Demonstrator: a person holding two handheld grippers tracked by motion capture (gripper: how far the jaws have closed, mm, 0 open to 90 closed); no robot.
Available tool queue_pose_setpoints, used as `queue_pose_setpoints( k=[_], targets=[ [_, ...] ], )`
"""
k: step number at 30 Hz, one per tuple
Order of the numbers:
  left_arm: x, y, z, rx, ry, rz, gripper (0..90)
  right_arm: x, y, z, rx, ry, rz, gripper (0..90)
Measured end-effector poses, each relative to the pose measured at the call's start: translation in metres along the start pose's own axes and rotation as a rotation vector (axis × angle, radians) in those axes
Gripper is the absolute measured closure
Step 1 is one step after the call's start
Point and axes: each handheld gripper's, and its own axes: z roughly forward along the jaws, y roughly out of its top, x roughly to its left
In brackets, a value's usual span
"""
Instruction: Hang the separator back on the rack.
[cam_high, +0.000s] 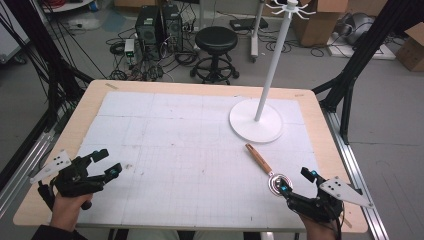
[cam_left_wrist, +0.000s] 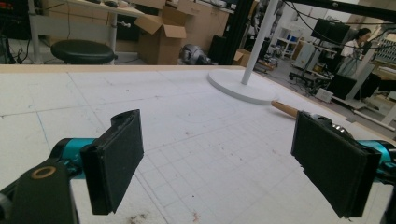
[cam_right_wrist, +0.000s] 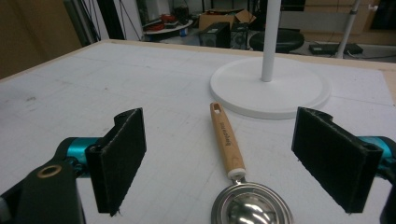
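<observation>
The left gripper (cam_high: 102, 162) rests at the table's near-left edge, jaws wide and empty; the right gripper (cam_high: 296, 181), jaws also wide, hovers over the spoon (cam_right_wrist: 233, 163), which lies near the white stand (cam_high: 256, 121); its wooden handle points toward the stand's base, bowl nearest the person; a good grasp likely means straddling the handle squarely across its long axis.

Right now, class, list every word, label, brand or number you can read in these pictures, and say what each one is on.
Wooden handle of the measuring spoon: a line of burnt-in print runs along it, too blurred to read.
Cardboard boxes behind the table: no print legible.
Nothing else carries readable text.
</observation>
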Motion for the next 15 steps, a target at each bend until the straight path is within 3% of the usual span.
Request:
queue_pose_setpoints(
  k=[9,15],
  targets=[
    [0.0,-0.001,0.0,0.001,0.003,-0.006,17.3,0.003,0.003,0.01,0.012,0.011,-0.012,16.5],
    [-0.001,0.0,0.0,0.005,0.007,0.002,17.2,0.008,0.007,0.026,0.051,0.059,-0.035,16.4]
  ],
)
